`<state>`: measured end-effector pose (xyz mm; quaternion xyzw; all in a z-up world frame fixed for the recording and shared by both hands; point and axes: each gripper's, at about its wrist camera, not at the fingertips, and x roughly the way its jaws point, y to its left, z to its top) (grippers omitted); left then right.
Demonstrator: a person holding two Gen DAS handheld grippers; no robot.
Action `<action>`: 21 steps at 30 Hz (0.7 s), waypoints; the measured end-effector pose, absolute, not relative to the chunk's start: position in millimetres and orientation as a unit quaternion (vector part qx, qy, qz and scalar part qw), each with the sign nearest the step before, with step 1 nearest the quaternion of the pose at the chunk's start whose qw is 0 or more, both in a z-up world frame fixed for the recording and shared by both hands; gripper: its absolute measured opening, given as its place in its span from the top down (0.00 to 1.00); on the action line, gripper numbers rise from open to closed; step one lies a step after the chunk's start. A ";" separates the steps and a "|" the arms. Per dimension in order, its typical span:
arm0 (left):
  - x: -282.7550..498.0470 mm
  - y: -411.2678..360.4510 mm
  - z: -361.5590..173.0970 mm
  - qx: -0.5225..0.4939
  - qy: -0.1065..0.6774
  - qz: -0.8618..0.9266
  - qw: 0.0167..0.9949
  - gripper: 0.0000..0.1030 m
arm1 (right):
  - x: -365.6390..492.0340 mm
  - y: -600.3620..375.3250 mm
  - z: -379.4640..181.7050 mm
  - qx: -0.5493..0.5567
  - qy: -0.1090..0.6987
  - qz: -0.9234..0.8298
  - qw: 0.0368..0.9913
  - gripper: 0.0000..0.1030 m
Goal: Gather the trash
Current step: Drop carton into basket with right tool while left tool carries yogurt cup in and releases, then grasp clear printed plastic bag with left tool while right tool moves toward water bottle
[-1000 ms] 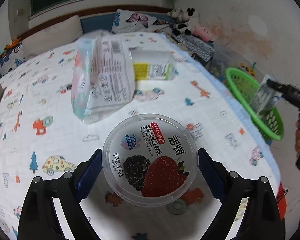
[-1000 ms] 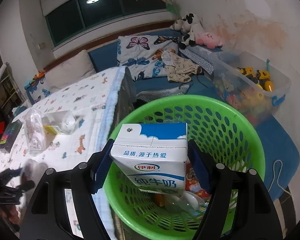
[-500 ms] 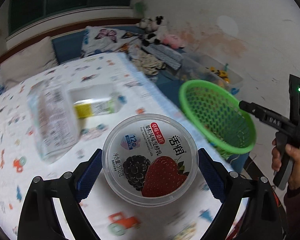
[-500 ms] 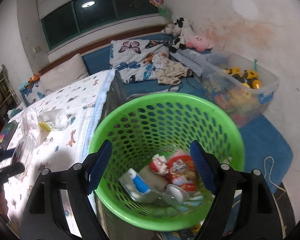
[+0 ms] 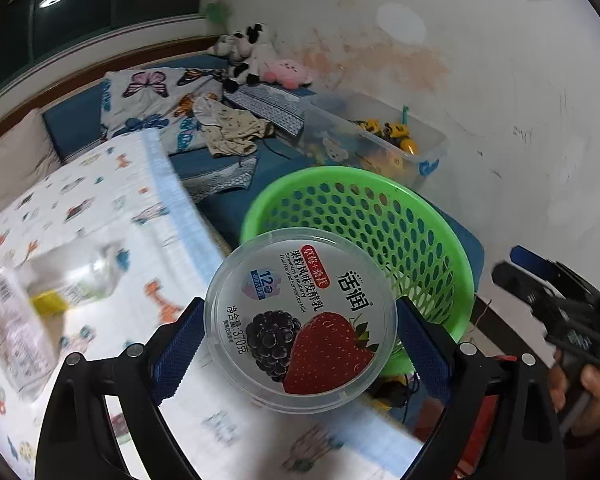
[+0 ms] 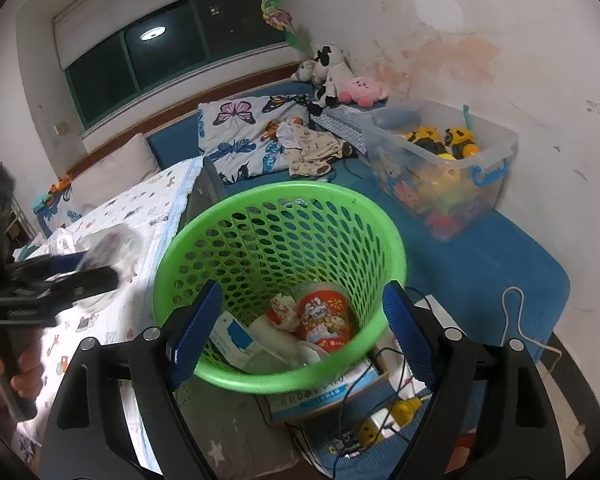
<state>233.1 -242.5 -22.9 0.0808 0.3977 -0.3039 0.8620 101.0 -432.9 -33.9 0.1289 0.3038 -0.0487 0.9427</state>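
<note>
Right gripper (image 6: 300,320): milk carton (image 6: 232,338) dropped into green basket (image 6: 284,196), jaws opening, empty. Left gripper (image 5: 298,344) clamps yogurt tub (image 5: 300,320), basket now at one o'clock; next deposit.

Left gripper (image 5: 298,334) holds the round clear-lidded yogurt tub (image 5: 300,320) between its pads, over the edge of the cartoon-print quilted bed cover (image 5: 112,216), just beside the green perforated plastic basket (image 5: 428,240). Right gripper (image 6: 300,320) sits over the near rim of that basket, jaws opening, nothing between them. In the basket: a blue-and-white milk carton (image 6: 232,338) at left, a red printed paper cup (image 6: 326,320) to its right. Behind the basket, a clear plastic toy bin (image 6: 444,160) against the wall.
</note>
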 end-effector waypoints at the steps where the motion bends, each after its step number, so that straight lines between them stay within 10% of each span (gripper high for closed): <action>1: 235.1 -250.9 -24.6 0.085 0.400 -0.306 0.860 0.13 | 98.1 -434.2 -34.6 0.130 0.303 -0.049 0.943 0.20; 21: 243.3 -279.1 -38.5 0.066 0.423 -0.333 0.840 0.09 | 84.4 -426.6 -44.4 0.147 0.307 -0.036 0.940 0.20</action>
